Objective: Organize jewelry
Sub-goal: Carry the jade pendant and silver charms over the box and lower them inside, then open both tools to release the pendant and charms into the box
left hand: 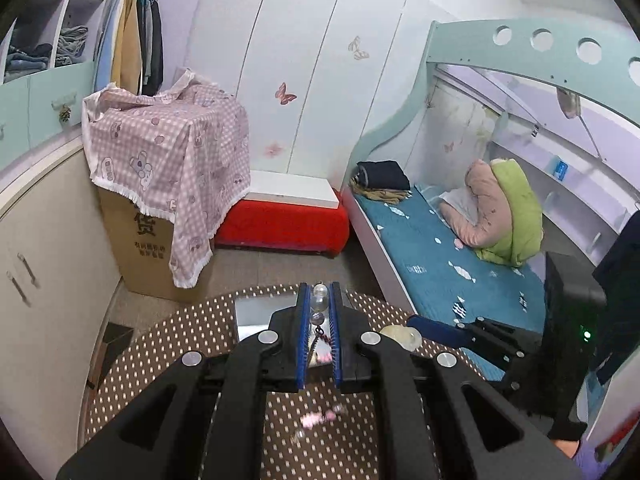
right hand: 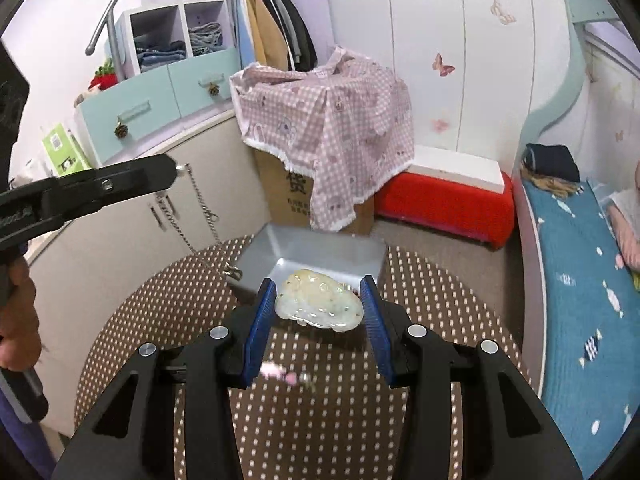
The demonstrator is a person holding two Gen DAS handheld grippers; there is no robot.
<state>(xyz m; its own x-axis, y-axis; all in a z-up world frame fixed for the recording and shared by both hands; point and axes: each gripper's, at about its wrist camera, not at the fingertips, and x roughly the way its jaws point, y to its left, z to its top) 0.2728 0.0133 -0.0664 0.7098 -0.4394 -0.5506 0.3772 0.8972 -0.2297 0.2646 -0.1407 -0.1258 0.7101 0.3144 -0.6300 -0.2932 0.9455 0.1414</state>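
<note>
Only "货" on cardboard box (right hand: pixel 290 196)

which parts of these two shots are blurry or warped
Left wrist view: pink beads on the dotted table are motion-smeared; wardrobe panels bow from fisheye. Right wrist view: the same beads smear, the pale carved pendant stays sharp, edges vignette black.

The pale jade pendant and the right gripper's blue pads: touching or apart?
Touching. The right wrist view shows the pale jade pendant clamped between both pads of the right gripper.
</note>
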